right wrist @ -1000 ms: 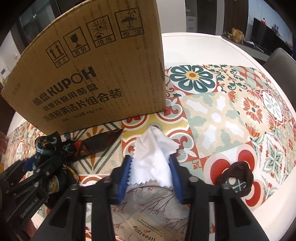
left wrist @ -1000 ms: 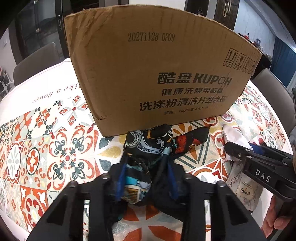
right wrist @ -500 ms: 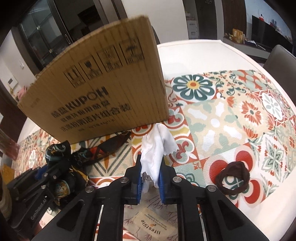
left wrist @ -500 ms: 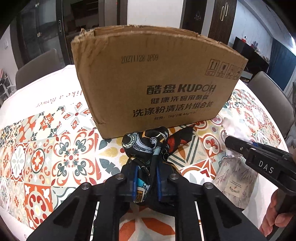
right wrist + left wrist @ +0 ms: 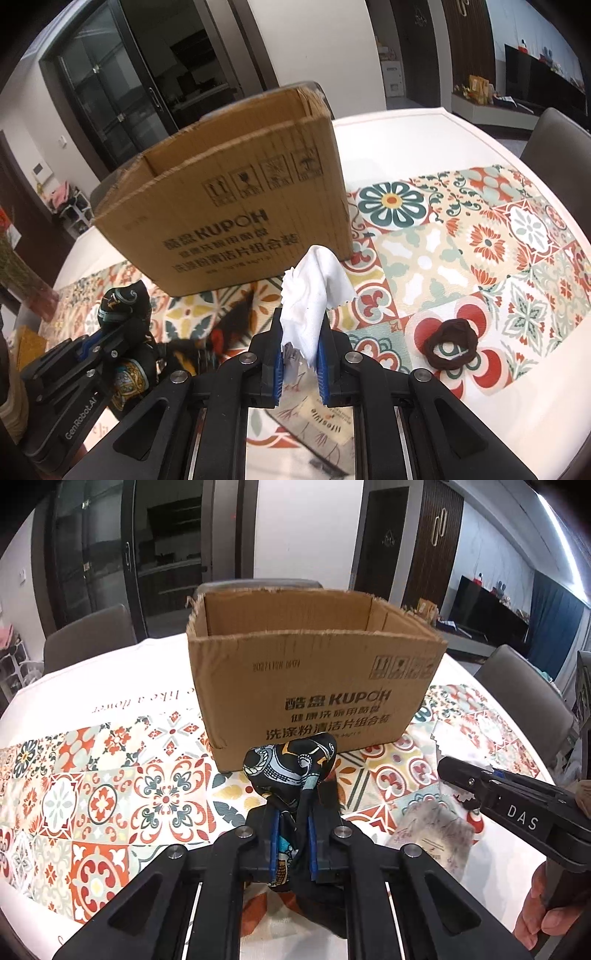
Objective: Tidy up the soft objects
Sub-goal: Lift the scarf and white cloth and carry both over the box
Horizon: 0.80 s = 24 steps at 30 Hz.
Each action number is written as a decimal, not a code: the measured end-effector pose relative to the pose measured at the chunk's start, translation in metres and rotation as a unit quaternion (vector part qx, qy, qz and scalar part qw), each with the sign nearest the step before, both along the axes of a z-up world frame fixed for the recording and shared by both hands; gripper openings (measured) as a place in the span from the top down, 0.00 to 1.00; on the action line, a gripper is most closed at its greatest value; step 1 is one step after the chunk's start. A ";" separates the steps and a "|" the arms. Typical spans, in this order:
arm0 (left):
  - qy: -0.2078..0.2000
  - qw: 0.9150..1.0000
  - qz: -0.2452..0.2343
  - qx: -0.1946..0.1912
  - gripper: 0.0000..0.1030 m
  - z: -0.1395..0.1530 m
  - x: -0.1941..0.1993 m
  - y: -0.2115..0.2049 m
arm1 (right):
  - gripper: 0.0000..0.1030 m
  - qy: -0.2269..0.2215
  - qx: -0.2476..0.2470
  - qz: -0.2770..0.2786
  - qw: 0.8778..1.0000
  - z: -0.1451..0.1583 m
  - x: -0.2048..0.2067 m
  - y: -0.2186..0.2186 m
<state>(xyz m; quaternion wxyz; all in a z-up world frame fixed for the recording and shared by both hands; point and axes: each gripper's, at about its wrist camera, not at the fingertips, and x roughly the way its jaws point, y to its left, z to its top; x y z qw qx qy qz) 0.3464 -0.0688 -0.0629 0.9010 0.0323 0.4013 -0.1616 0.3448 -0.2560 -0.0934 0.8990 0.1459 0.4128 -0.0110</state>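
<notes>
Scarf (image 5: 291, 771), dark print: pinched in left gripper (image 5: 291, 843), just before box (image 5: 314, 686). White cloth (image 5: 310, 295): clamped in right gripper (image 5: 300, 363), likewise. Lift both clear of rim before releasing

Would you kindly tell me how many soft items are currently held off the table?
2: the patterned scarf in the left hand-held gripper, the white cloth in the right hand-held gripper.

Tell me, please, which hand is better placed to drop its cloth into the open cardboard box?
Left, probably: its tongs grip the dark patterned scarf squarely facing the brown cardboard box; the right tongs, gripping the white cloth, face its corner.
</notes>
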 end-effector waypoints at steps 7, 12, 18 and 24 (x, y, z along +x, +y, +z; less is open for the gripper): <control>-0.022 1.000 -0.008 -0.008 0.89 0.018 -0.014 0.003 | 0.85 -0.019 0.009 0.002 1.000 0.017 -0.016 0.003; -0.039 0.999 -0.011 -0.015 0.89 0.032 -0.022 0.005 | 0.85 -0.034 0.011 0.006 0.999 0.031 -0.026 0.005; -0.056 0.998 -0.012 -0.029 0.89 0.050 -0.028 0.007 | 0.85 -0.055 0.010 0.010 0.998 0.048 -0.034 0.007; -0.076 0.996 -0.018 -0.034 0.89 0.065 -0.032 0.006 | 0.85 -0.077 0.008 0.014 0.997 0.065 -0.040 0.007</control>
